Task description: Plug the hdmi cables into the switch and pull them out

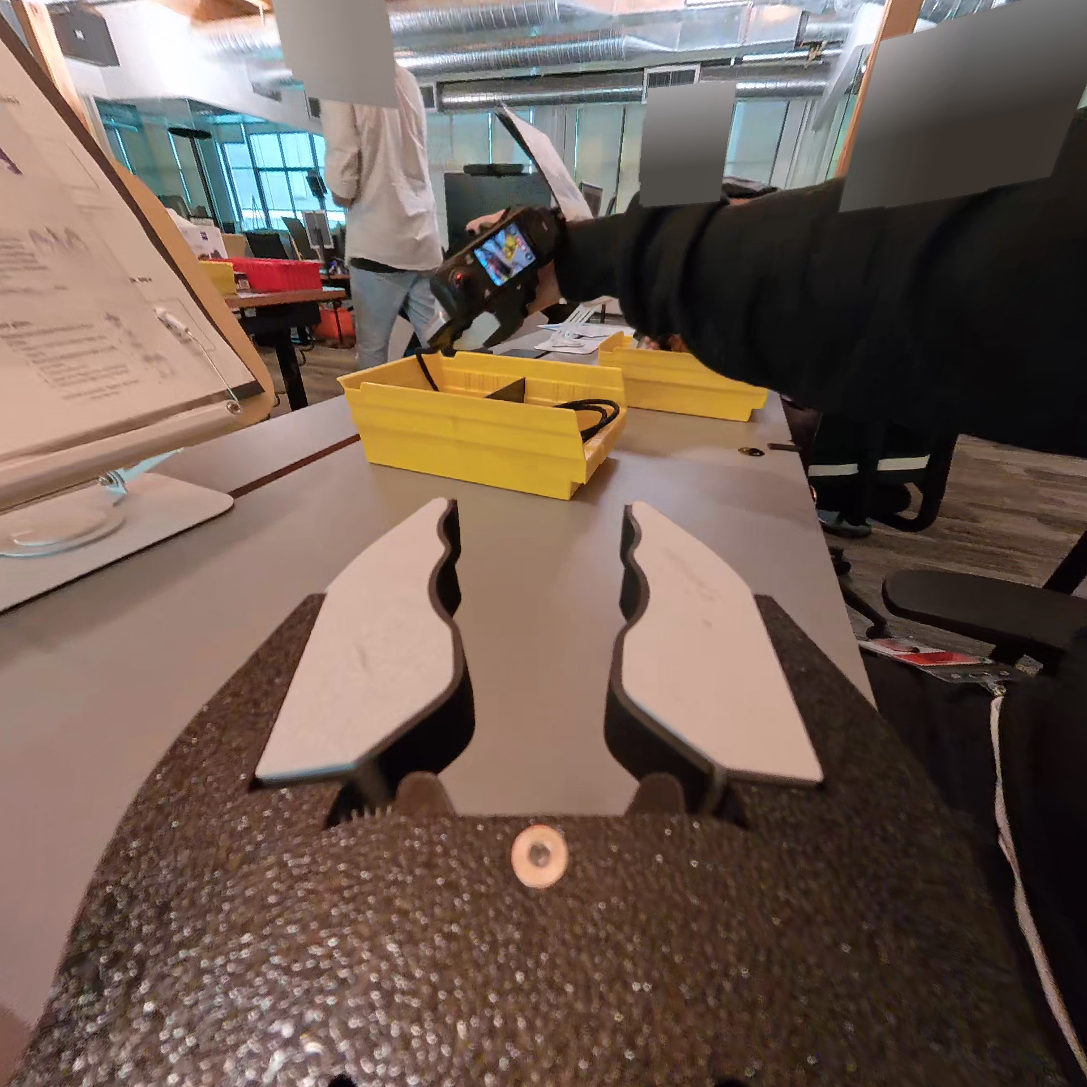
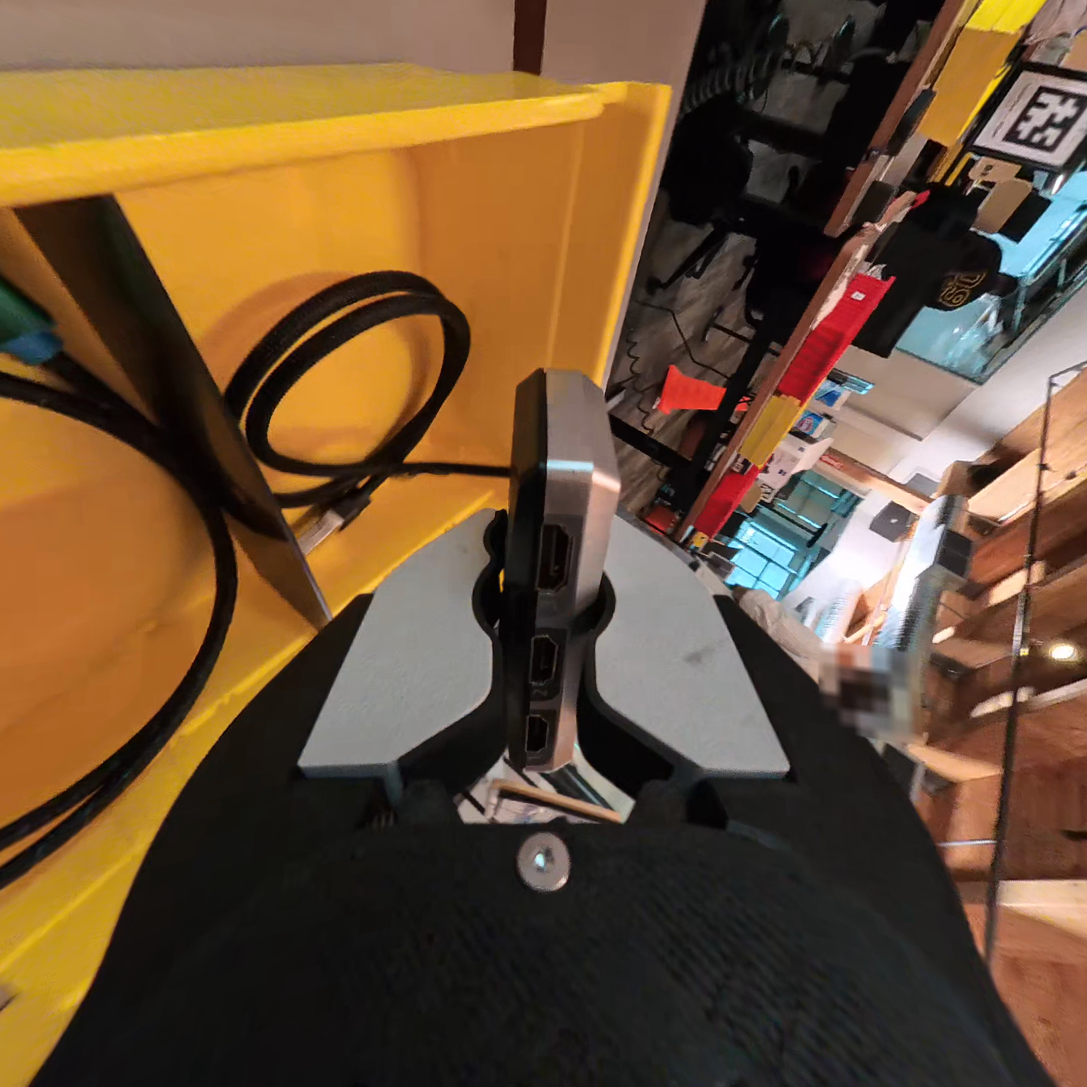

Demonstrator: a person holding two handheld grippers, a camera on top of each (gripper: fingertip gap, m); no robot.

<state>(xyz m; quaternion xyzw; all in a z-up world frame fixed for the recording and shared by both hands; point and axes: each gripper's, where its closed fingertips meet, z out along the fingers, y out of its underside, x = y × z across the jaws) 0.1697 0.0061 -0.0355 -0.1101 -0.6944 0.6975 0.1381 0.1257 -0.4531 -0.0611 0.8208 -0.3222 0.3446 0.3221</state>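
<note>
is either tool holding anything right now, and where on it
The right tool clamps the hdmi switch across its flat faces, near the middle of its length, with the port edge facing the camera. The left tool is open and holds nothing.

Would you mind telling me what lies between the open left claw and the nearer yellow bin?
Only bare grey table; the left wrist view shows nothing between the left claw and the yellow bin.
</note>
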